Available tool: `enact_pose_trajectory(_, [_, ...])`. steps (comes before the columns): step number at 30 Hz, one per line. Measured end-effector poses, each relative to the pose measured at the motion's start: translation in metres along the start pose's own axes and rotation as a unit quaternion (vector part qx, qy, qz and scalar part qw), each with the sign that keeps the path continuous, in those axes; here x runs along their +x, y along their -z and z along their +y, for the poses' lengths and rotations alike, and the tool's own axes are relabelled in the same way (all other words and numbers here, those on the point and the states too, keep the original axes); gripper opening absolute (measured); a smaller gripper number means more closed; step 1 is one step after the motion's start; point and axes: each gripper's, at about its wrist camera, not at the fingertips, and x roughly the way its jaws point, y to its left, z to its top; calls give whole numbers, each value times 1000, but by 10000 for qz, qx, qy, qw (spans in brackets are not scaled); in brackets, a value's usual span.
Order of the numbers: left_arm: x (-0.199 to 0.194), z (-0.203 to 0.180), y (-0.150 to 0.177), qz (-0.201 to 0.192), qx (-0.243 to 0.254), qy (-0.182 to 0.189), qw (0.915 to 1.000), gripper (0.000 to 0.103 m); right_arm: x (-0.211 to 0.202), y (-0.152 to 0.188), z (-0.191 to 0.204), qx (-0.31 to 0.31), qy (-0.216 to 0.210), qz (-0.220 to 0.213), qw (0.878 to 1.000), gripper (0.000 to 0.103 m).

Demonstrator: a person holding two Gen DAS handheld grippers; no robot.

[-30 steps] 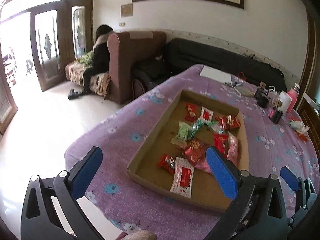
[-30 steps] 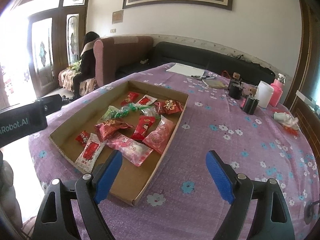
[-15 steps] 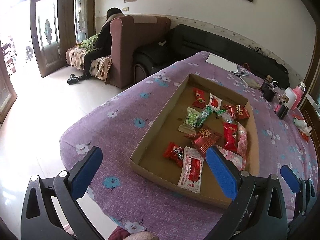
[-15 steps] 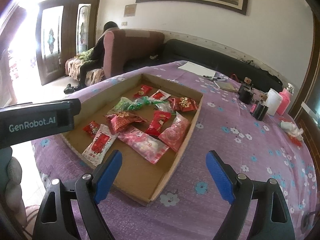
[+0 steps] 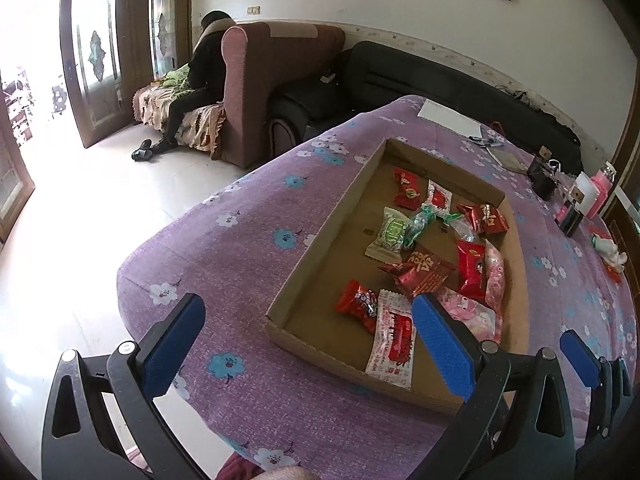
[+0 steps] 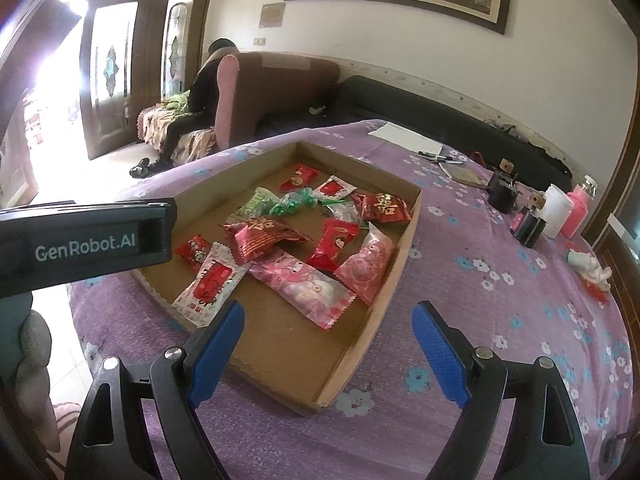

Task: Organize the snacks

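Note:
A shallow cardboard tray [image 5: 304,264] [image 6: 394,256] lies on the purple flowered tablecloth [image 5: 240,248] and holds several wrapped snacks. Among them are a white-and-red packet [image 5: 394,336] [image 6: 210,284] at the near edge, pink packets [image 6: 304,286], red packets [image 5: 426,270] [image 6: 262,238] and a green one [image 5: 392,234]. My left gripper [image 5: 308,344] hovers open over the tray's near left corner, nothing between its fingers. My right gripper [image 6: 326,344] stands open above the tray's near right corner, also empty. The left gripper's body [image 6: 84,236] shows at the left of the right wrist view.
At the table's far right stand a white cup [image 6: 554,210], a pink bottle [image 6: 578,210], small dark items [image 6: 502,192], a white figurine [image 6: 590,270], paper [image 6: 406,138] and pens. Beyond the table are a brown armchair [image 5: 272,84], a black sofa and a seated person [image 5: 196,80].
Both grippers have come slightly closer to the table and tilted down, so the tray and snacks sit larger and lower in both views. Both stay open and empty.

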Motion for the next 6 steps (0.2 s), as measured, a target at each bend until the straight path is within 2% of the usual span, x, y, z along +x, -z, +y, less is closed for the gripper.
enact_pose_trajectory(6, [1, 3, -7, 99, -60, 73, 9999, 103, 1, -3, 4, -106, -155, -34, 9998, 87])
